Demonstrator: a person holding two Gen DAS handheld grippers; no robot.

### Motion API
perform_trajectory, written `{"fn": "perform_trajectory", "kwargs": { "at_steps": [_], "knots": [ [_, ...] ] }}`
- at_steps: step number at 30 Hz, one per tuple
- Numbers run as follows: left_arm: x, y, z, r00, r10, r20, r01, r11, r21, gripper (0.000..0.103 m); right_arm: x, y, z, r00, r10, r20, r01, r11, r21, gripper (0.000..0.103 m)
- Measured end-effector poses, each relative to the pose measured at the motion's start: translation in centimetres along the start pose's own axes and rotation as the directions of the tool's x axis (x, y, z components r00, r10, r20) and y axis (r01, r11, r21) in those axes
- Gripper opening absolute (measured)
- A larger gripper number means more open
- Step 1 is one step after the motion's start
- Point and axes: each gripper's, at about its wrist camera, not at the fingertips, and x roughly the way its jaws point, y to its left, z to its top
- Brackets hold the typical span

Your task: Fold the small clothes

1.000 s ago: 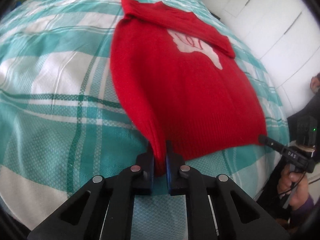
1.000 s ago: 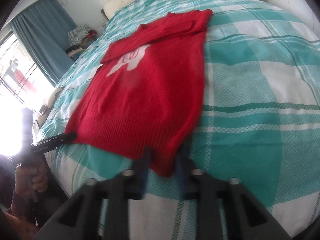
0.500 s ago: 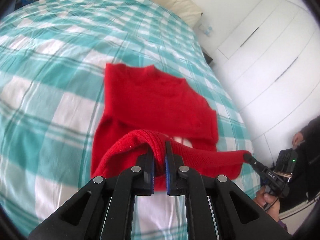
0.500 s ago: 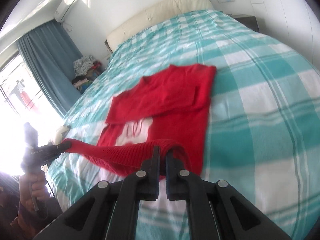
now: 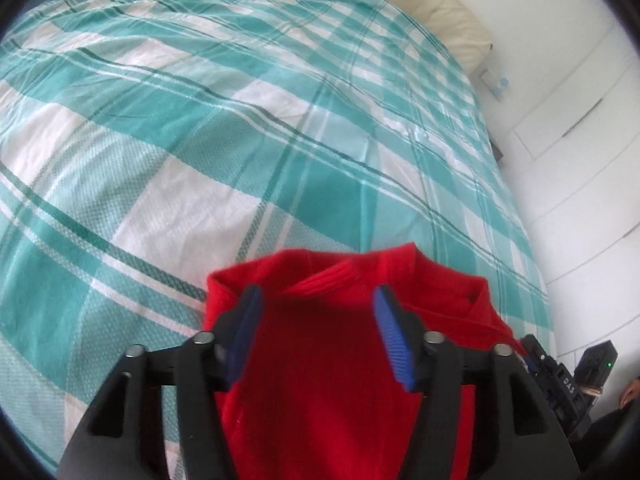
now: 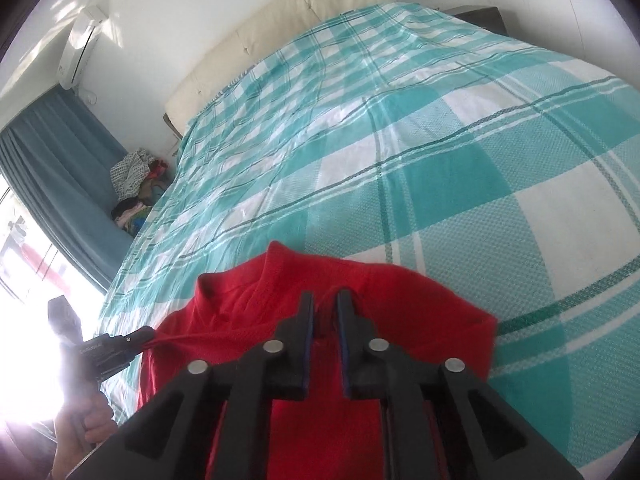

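Note:
A red knit sweater [image 5: 320,360] lies folded over on itself on the teal-and-white checked bed [image 5: 240,140]. My left gripper [image 5: 318,304] is open, its blue pads spread wide just above the sweater's folded top layer. In the right wrist view the sweater [image 6: 400,292] lies under my right gripper [image 6: 325,312], whose jaws stand a narrow gap apart with a bit of red knit between them; whether they still pinch it I cannot tell. The left gripper also shows in the right wrist view [image 6: 120,344] at the sweater's left edge.
A cream headboard [image 6: 300,12] stands at the bed's far end. A blue curtain [image 6: 52,168] and a pile of clothes [image 6: 136,184] are on the left. White wardrobe doors [image 5: 580,120] stand to the right of the bed.
Both grippers carried the sweater's hem forward over its upper part, so the sweater is now folded in half. The left gripper opened and let go. The right jaws have parted slightly.

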Motion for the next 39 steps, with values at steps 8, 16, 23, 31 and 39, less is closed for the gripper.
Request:
{"fn": "perform_trajectory", "kwargs": {
  "at_steps": [8,16,23,31,39],
  "knots": [
    [-6.2,0.8,-3.9,0.995,0.062,0.078,-0.074,0.982,0.174,0.084,-6.4,3.1,-3.5,0.999,-0.036,-0.004,0.034,0.957,-0.288,0.037],
    [-12.4,-2.0,-20.3,0.999,0.016,0.028,-0.025,0.941,0.337,0.096,-15.2,5.0,-18.8,0.991,-0.112,-0.067,0.061,0.851,-0.521,0.066],
    [-11.0,-4.5,-27.0,0.998,0.043,0.054,-0.059,0.931,0.36,0.097,-17.3,4.2,-24.3,0.97,-0.234,0.061,0.233,0.836,-0.497,0.068],
    [-8.5,-3.6,-28.2,0.993,0.107,0.058,-0.121,0.918,0.378,0.102,-15.4,1.5,-24.8,0.965,-0.263,0.002,0.238,0.872,-0.427,0.087],
    [-8.4,-3.7,-28.6,0.992,0.11,0.065,-0.126,0.915,0.383,0.103,-15.5,1.8,-25.3,0.961,-0.277,0.009,0.252,0.863,-0.437,0.091]
  ]
}}
